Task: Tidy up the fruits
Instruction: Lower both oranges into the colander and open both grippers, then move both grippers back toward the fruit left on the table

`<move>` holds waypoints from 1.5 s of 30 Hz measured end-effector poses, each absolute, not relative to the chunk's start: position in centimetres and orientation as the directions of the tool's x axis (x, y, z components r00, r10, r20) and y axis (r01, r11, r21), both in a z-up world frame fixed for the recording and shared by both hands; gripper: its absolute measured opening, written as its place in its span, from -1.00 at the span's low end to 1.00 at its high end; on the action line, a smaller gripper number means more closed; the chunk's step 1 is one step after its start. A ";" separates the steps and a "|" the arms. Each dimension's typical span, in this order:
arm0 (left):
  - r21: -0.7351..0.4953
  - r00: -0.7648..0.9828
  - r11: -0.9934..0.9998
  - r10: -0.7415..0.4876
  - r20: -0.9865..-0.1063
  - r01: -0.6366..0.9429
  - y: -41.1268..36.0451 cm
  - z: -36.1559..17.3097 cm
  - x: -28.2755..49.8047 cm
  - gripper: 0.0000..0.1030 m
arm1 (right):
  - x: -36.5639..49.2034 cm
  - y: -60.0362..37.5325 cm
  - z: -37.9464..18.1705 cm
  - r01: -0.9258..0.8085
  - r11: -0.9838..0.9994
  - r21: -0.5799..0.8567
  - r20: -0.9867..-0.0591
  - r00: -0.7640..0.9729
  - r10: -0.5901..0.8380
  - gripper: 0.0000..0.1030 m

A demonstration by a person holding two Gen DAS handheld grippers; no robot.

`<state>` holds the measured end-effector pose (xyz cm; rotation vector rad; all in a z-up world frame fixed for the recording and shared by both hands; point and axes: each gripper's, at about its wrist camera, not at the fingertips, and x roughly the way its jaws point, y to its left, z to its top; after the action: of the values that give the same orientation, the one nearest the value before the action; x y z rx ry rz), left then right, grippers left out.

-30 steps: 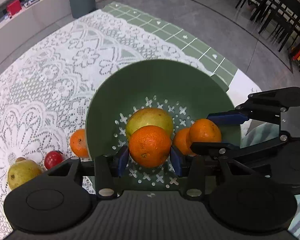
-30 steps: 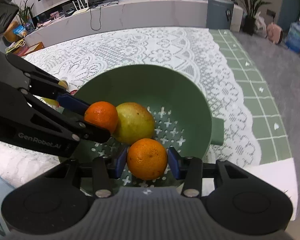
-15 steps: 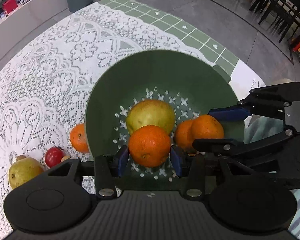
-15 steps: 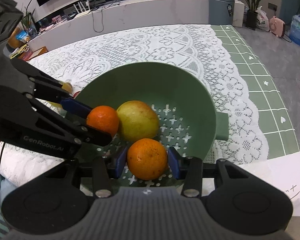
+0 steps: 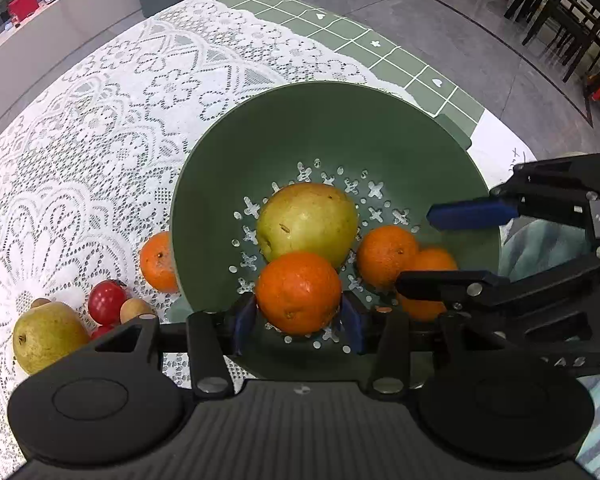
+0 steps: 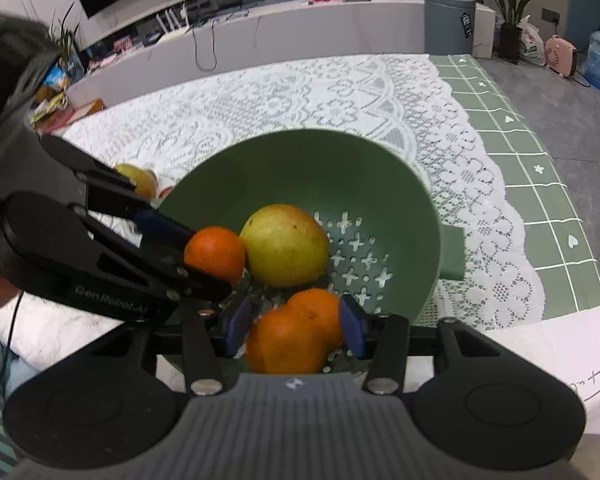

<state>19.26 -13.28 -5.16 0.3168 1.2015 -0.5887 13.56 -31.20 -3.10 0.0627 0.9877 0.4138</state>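
Where colander [image 5: 380,128] rim cuts, outside orange [image 5: 158,262] half hidden.

The bowl [image 5: 260,152] looked like matt green plastic, pierced with cross-shaped holes. White lace cloth [image 5: 100,120] covered the desk. The oranges [image 5: 298,292] had dimpled, slightly glossy skin; the pear [image 5: 308,220] was smooth.

Black gripper [image 5: 299,320] — blue pads (silver screws), "GenRobot" lettering.
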 end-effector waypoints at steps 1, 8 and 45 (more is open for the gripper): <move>-0.075 0.239 0.809 -0.259 -0.936 0.583 -13.3 -5.1 19.2 0.06 | 13.5 -31.4 -3.0 -0.304 0.921 0.242 -0.793 0.485 0.369 0.01; -0.089 0.290 0.811 -0.305 -0.907 0.578 -13.1 -3.6 18.6 0.19 | 13.2 -32.0 -2.5 -0.266 0.930 0.253 -0.760 0.541 0.361 0.25; -0.055 0.750 0.984 -0.165 -0.641 0.170 3.5 -1.7 10.0 0.29 | 9.4 -22.8 -0.3 -0.381 0.920 0.089 -0.581 0.730 0.359 0.36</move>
<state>10.01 3.53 -1.67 0.0065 0.6994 -0.1829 9.42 -22.79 -0.25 -0.0371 0.6321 0.4073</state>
